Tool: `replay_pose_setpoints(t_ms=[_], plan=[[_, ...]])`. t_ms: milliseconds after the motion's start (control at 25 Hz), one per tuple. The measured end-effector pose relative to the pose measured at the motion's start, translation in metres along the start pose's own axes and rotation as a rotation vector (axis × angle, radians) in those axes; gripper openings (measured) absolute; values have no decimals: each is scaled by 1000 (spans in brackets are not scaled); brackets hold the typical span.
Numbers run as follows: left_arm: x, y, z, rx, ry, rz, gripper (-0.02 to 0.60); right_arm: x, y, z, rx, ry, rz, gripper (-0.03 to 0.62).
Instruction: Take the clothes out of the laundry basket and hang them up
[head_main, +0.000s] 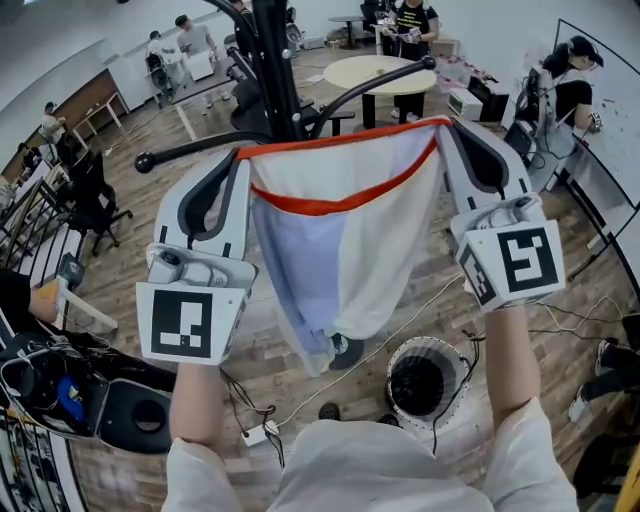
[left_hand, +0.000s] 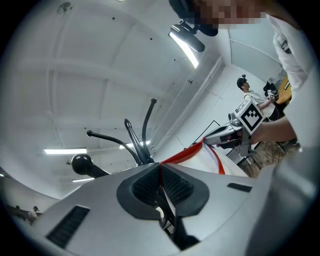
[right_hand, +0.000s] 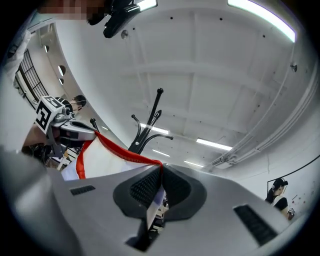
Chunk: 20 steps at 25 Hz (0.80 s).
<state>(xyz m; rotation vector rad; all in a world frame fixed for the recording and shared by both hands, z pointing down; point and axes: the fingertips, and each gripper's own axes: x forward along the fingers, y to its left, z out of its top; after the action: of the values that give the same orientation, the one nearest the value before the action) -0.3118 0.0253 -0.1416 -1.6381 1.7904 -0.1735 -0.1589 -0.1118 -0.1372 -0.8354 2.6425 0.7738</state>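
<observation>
A pale garment (head_main: 340, 240) in white, light blue and cream with an orange-red band along its top hangs stretched between my two grippers in the head view. My left gripper (head_main: 240, 155) is shut on the band's left end, and the red band (left_hand: 181, 155) runs out from its jaws. My right gripper (head_main: 447, 125) is shut on the right end, with the same red band (right_hand: 125, 154) leaving its jaws. The black coat rack (head_main: 275, 70) stands just behind the garment, its curved arms (head_main: 375, 85) reaching out at the band's height. The white wire laundry basket (head_main: 425, 375) sits on the floor below.
A black knob-ended rack arm (head_main: 185, 152) sticks out left of my left gripper. Cables and a power strip (head_main: 255, 432) lie on the wood floor. A round table (head_main: 380, 72) and several seated and standing people are further back. Dark equipment (head_main: 60, 395) sits at the lower left.
</observation>
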Motion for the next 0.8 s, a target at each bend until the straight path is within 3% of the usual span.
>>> replay_pose_setpoints(t_ms=[240, 800], plan=[[17, 17, -17, 5, 28, 61, 23, 29, -7, -11, -39, 31, -27, 15], [26, 14, -99, -29, 141, 93, 23, 76, 14, -109, 8, 204, 37, 15]])
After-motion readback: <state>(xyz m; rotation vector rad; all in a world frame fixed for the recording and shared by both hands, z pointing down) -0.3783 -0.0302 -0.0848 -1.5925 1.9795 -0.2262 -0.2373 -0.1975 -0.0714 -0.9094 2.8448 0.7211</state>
